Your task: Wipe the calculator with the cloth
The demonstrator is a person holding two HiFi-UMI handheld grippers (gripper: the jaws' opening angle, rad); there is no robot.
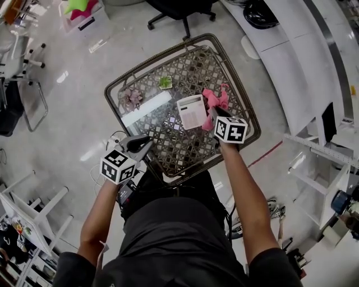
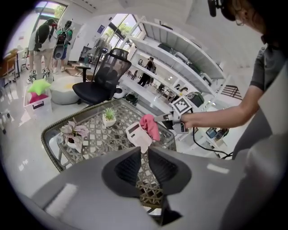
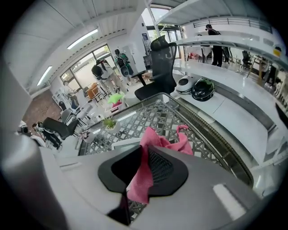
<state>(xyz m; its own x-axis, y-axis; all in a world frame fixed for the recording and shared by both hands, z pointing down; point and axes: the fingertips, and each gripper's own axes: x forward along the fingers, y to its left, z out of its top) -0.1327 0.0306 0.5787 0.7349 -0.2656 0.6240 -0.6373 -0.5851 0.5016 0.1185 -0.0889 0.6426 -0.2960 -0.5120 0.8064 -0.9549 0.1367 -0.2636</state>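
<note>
The table (image 1: 168, 140), a glass top over brown lattice, fills the middle of the head view. The calculator (image 1: 192, 111) lies flat on it, right of centre in the frame, a white slab with its display end toward the top. The pink cloth (image 1: 213, 100) is bunched just beside the calculator's right edge, reaching toward the table's upper right rim.

The right gripper (image 1: 217, 114) comes in from the lower right and its jaws are pinching the cloth. In the right gripper view the jaws (image 3: 144, 148) are pressed onto a fold of the cloth (image 3: 155, 137): one end hangs down between them and the rest spreads beyond the tips over the lattice. Whether that far end rests on the table cannot be told.

The left gripper (image 1: 145, 146) hangs over the table's lower left edge, well apart from the calculator. In the left gripper view its jaws (image 2: 143, 150) are drawn close together with only a thin slit between them and nothing in it. Past the tips the calculator (image 2: 137, 134) shows with the cloth (image 2: 150, 126) at its upper right corner.

A small green plant (image 1: 165, 82) in a white pot and a pink-leaved plant (image 1: 130, 97) stand toward the table's upper left. A black office chair (image 1: 179, 11) is at the top of the frame
</note>
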